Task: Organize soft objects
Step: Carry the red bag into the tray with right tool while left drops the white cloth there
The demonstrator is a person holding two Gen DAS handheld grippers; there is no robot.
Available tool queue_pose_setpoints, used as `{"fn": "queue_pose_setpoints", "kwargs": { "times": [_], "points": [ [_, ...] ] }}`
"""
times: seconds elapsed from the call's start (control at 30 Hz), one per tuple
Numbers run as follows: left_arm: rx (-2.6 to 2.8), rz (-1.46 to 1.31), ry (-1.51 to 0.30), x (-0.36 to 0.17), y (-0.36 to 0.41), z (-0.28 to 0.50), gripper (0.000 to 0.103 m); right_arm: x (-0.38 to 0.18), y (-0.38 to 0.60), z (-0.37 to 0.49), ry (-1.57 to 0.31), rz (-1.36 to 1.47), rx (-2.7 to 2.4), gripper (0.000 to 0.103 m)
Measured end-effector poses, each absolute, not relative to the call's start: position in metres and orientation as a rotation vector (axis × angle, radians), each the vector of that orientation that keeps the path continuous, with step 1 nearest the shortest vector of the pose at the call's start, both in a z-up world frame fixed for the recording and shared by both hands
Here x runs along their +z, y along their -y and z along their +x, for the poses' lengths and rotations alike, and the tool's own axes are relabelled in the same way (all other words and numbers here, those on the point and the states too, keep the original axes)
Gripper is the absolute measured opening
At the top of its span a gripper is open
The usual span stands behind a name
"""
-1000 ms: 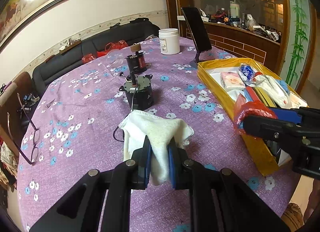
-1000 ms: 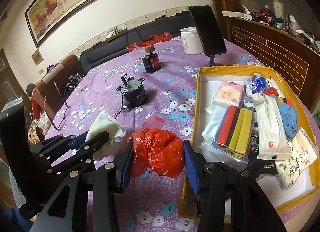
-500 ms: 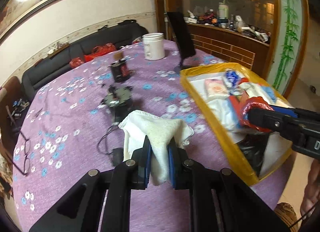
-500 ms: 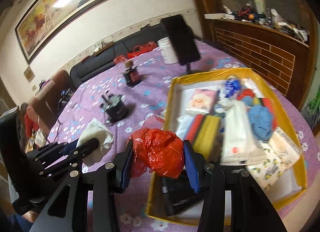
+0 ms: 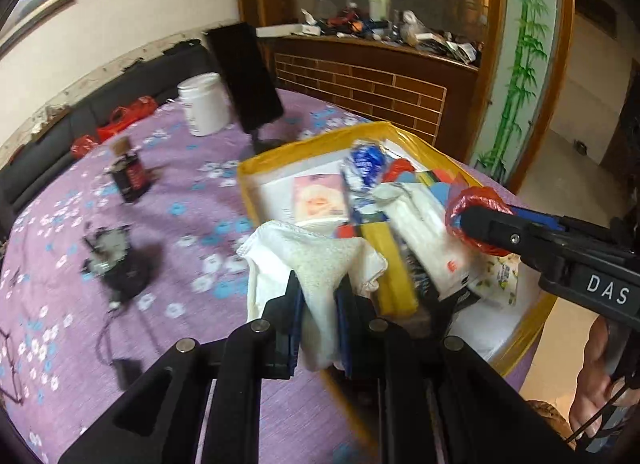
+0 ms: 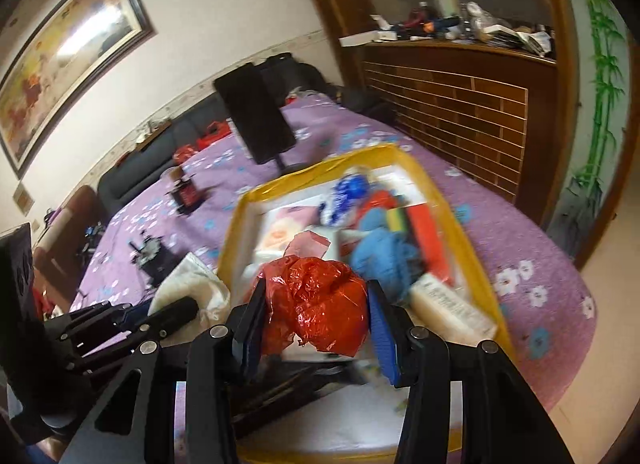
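Note:
My left gripper (image 5: 320,296) is shut on a white cloth (image 5: 316,260) and holds it above the near left edge of the yellow box (image 5: 532,328). My right gripper (image 6: 316,304) is shut on a crumpled red plastic bag (image 6: 320,300) and holds it over the box (image 6: 472,252). The box holds several soft things: tissue packs, sponges, a blue cloth (image 6: 380,256). The right gripper with the red bag (image 5: 472,204) shows at the right of the left wrist view. The left gripper and cloth (image 6: 192,284) show at the left of the right wrist view.
The round table has a purple flowered cloth (image 5: 180,204). On it stand a white jar (image 5: 204,104), a black phone on a stand (image 5: 248,80), a small dark red box (image 5: 130,176) and a black device with a cable (image 5: 116,260). A brick-pattern counter (image 6: 460,104) stands behind.
Both grippers have moved right, from over the table to above the yellow box, each still holding its object.

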State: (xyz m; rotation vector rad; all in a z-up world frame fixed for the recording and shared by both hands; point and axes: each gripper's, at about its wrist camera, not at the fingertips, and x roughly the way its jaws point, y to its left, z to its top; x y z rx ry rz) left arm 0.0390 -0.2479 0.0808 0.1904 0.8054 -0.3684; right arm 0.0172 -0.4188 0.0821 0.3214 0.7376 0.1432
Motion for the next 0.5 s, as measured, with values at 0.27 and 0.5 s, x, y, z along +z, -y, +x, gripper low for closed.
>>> {"fn": "queue_pose_setpoints", "kwargs": {
  "times": [0.27,0.5],
  "points": [
    [-0.378,0.231,-0.84,0.064,0.279,0.069,0.015,0.07,0.428,0.057,-0.809,0.269,0.108,0.05],
    [-0.367,0.198,-0.867,0.059,0.289,0.103,0.015,0.072,0.425,0.1,-0.867,0.227,0.114,0.05]
  ]
}}
